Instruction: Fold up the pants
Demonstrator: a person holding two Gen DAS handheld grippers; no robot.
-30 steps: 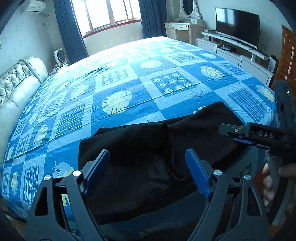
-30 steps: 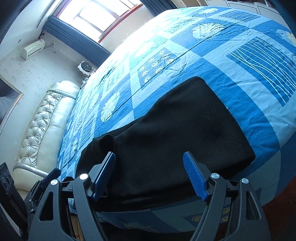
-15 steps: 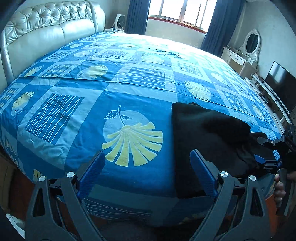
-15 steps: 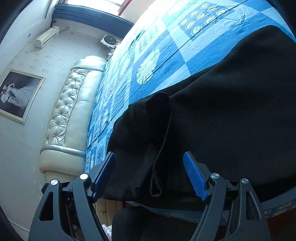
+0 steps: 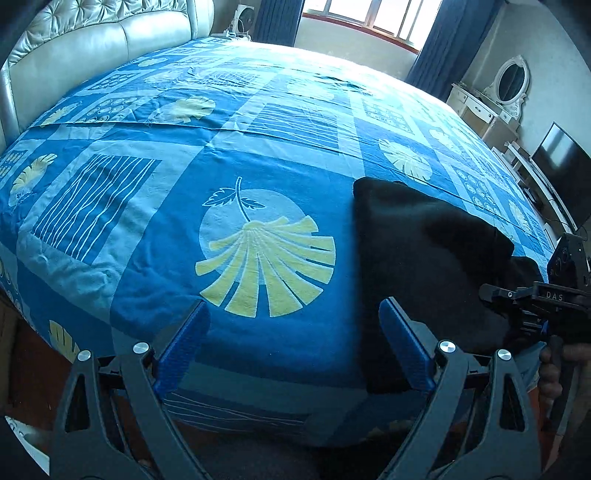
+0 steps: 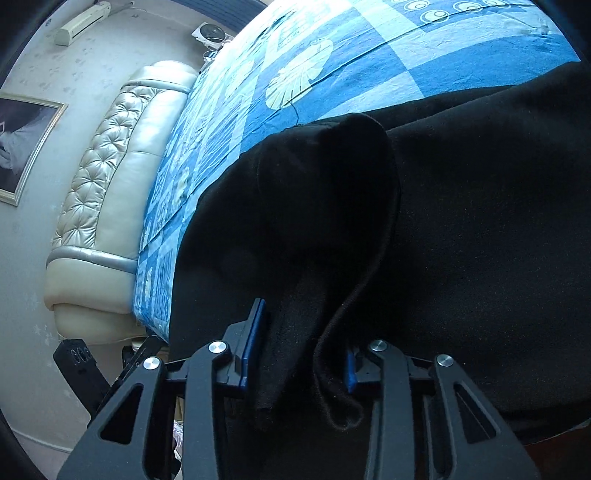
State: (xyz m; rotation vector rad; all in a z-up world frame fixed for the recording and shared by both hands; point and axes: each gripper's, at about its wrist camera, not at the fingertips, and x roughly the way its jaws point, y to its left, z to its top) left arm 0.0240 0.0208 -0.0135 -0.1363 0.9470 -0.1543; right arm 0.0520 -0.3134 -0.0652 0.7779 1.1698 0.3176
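Black pants (image 5: 417, 258) lie bunched on the near right part of the blue patterned bedspread (image 5: 122, 206). In the left wrist view my left gripper (image 5: 293, 308) hangs open over the bed's near edge, just left of the pants, with nothing between its fingers. In the right wrist view the pants (image 6: 480, 221) fill the picture. My right gripper (image 6: 301, 350) is closing on a raised fold of them. The cloth fills the gap and both blue pads (image 6: 253, 343) touch it. A hand (image 5: 554, 365) holds that gripper at the right edge of the left view.
A cream tufted headboard (image 5: 92, 48) runs along the far left of the bed. A TV (image 5: 561, 173) and a white dresser with an oval mirror (image 5: 509, 81) stand at the right. Windows with dark blue curtains (image 5: 280, 18) are behind the bed.
My left gripper swung from over the pants to the bedspread on their left. My right gripper moved in on the pants' edge and its jaws narrowed around a fold.
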